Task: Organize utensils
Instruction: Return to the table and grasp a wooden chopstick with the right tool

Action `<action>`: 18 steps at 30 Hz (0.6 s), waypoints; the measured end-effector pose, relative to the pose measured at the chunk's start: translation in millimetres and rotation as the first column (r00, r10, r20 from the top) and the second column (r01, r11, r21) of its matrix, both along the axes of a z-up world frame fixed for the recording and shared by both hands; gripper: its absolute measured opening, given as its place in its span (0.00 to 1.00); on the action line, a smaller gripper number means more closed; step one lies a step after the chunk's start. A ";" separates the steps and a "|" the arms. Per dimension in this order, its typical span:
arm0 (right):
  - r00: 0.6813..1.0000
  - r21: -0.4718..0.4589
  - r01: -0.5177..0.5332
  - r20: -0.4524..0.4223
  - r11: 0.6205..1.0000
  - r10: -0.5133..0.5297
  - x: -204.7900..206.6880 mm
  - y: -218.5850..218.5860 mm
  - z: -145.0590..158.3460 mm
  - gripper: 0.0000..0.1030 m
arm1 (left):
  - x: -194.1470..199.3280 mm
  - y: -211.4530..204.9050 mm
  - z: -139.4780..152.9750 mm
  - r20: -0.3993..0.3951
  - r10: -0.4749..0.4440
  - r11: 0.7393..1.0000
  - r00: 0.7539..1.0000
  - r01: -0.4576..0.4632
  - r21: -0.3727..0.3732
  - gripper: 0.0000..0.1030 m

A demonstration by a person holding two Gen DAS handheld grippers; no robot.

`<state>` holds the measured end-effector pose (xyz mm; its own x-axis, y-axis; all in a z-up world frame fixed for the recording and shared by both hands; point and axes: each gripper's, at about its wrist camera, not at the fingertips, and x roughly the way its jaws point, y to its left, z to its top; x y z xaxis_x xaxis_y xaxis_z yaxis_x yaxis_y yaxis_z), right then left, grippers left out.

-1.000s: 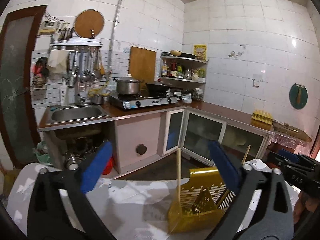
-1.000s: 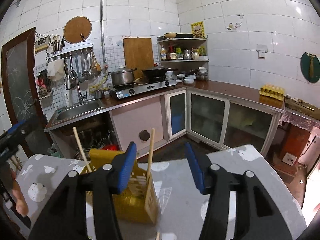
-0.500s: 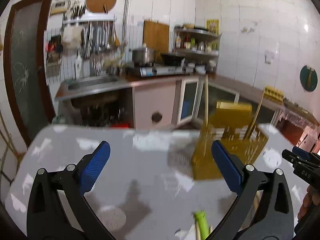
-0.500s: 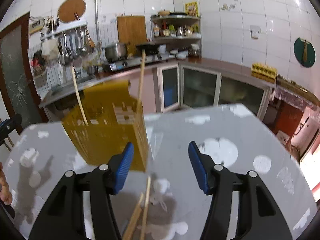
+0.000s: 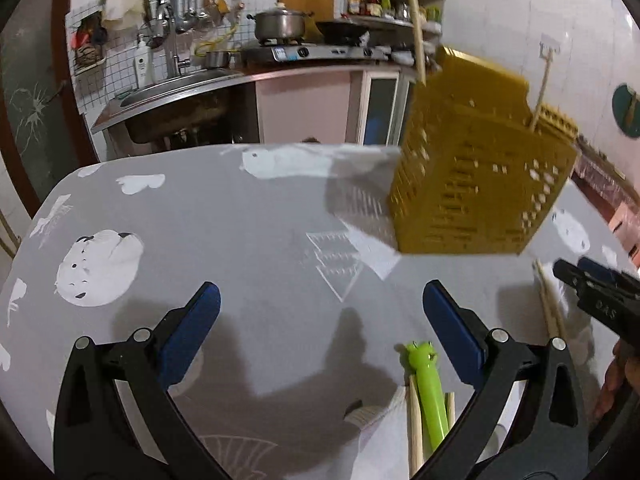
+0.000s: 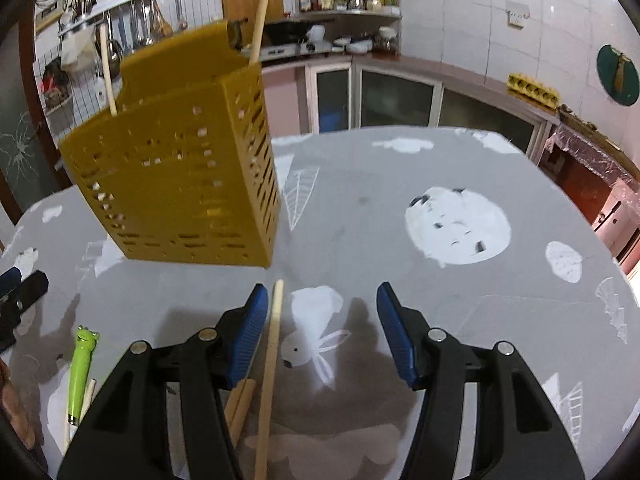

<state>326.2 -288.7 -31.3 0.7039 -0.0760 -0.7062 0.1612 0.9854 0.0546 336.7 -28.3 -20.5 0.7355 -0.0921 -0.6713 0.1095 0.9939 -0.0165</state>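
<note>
So far only a small part of the sorting looks done: the yellow slotted utensil holder (image 6: 176,168) stands on the grey patterned worktop (image 6: 420,168) in the upper left of the right wrist view, and just two pale chopsticks (image 6: 262,12) stick up out of its top. The rest lies loose on the cloth. In the lower middle of that view a long wooden chopstick (image 6: 270,368) lies flat on the worktop, its tip pointing toward the holder's base, with two shorter-looking wooden sticks (image 6: 240,404) just left of it, partly hidden under the gripper body. Further toward the lower left lies a green frog-headed utensil (image 6: 80,372) beside another pale stick. The right gripper (image 6: 320,328) hangs above the long chopstick with its fingers (image 6: 250,328) about half apart and nothing between the pads; the chopstick runs just beside the left finger, and I cannot tell whether they touch. In the left wrist view the left gripper (image 5: 320,316) is wide open and empty, the frog utensil (image 5: 426,384) showing at the lower right just inside its right finger, and the holder (image 5: 476,176) at the upper right. By my judgement at least five pieces are still to be picked up and dropped into the holder, so the job is at an early stage.
</note>
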 end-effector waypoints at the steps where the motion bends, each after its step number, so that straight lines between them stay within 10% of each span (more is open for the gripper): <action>1: 1.000 -0.004 -0.006 -0.009 1.000 0.006 2.9 1.9 -3.1 0.54 | -0.3 -3.3 -2.0 -0.007 -0.008 1.000 1.000 0.008 0.007 0.95; 18: 0.997 -0.049 -0.026 -0.081 0.998 0.022 13.8 16.9 -12.0 0.18 | 2.7 -17.8 -19.5 -0.092 -0.005 0.999 0.996 0.008 0.034 0.95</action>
<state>340.0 -271.8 -43.2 0.6475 -0.0965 -0.7560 0.1391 0.9903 -0.0074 339.3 -46.1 -40.0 0.6697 -0.0725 -0.7391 0.1152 0.9933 0.0070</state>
